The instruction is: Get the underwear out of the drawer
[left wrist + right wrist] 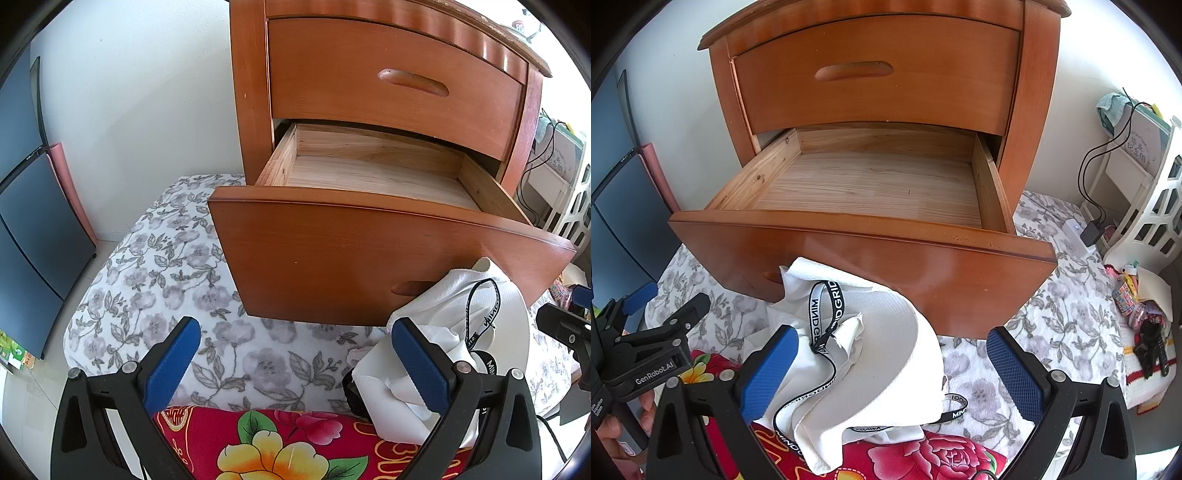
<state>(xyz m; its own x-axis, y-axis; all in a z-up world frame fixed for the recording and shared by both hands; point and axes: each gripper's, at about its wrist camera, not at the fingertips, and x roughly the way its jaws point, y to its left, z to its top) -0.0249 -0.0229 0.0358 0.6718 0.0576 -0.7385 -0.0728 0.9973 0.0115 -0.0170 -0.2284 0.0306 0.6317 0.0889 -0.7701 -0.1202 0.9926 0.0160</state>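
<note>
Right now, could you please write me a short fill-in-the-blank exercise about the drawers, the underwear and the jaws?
1. The lower drawer is pulled out, and its inside is ____.
2. The upper drawer is ____.
3. The white underwear lies on the bedding in front of the drawer, between the jaws of the ____ gripper.
4. The jaws of the left gripper stand ____.

Missing words: empty; closed; right; open

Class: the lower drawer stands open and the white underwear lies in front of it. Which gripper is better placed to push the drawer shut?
Probably left. The left gripper is open and faces the drawer front unobstructed; the white underwear lies between the right gripper's open fingers.
</note>
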